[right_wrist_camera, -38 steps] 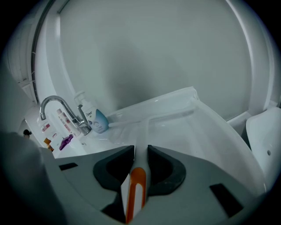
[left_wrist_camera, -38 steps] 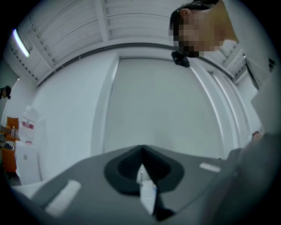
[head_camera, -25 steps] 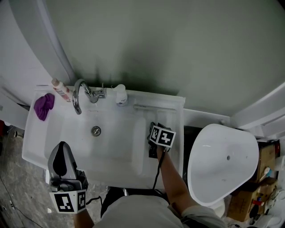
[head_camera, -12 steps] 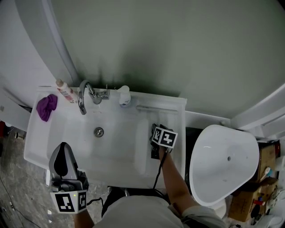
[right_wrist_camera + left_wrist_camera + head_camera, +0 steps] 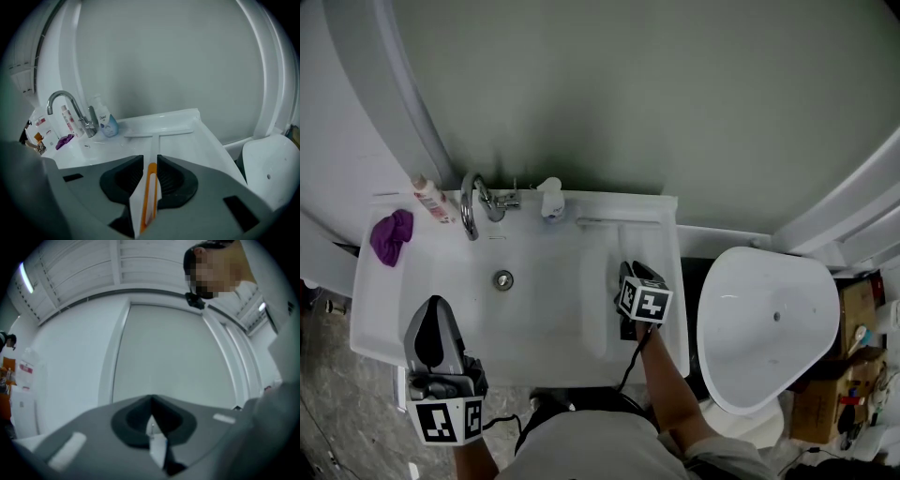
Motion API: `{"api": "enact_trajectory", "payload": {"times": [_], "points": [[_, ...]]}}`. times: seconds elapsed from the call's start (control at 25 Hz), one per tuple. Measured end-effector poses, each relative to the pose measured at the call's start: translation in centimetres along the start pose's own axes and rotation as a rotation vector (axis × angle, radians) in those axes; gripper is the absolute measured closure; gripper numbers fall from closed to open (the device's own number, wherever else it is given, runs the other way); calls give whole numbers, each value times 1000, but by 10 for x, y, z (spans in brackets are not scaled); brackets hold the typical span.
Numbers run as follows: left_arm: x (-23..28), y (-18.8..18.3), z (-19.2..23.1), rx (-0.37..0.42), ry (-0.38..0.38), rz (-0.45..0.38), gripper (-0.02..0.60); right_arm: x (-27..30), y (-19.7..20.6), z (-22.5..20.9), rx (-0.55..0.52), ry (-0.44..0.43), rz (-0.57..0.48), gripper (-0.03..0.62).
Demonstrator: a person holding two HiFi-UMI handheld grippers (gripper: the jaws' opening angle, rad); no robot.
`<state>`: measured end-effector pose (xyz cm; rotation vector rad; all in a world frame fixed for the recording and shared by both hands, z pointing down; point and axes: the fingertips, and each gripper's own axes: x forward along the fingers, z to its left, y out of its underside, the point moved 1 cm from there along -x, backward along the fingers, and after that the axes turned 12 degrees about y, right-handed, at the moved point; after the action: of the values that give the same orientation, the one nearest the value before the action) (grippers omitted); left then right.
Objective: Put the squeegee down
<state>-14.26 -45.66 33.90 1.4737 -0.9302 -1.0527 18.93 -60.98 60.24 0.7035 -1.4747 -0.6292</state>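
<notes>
The sink fills most of my head view, under both grippers, with a toilet off to the right of the right gripper. In the right gripper view the frame edge cuts the toilet off.

The left gripper hangs over the sink's near left corner, jaws together and holding nothing. Its own view shows only pale wall and ceiling panels past the closed tips, none of the sink.

The right gripper's marker cube covers most of its jaws from above, so I read them in its own view. They have just been closing, and the pads now press on the squeegee by its white and orange handle. The blade runs crosswise straight ahead of that gripper, along the sink's back ledge. I cannot tell whether it rests there or hangs just clear.

Ahead and left of the right gripper stand the faucet, a soap bottle and a tube whose label is too small to read. A purple cloth lies furthest left.
</notes>
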Motion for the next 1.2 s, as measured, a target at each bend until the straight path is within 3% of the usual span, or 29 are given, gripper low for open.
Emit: {"api": "enact_trajectory", "payload": {"times": [0.16, 0.36, 0.8, 1.2], "points": [[-5, -4, -1, -5, 36, -17, 574, -31, -7, 8, -25, -6, -92, 592], [-17, -8, -2, -8, 69, -36, 574, -76, -19, 23, -65, -46, -223, 592], [-44, -25, -10, -13, 151, -84, 574, -184, -37, 40, -101, -50, -463, 592], [-61, -37, -22, -22, 226, -119, 574, -266, -46, 45, -62, -75, -602, 592]]}}
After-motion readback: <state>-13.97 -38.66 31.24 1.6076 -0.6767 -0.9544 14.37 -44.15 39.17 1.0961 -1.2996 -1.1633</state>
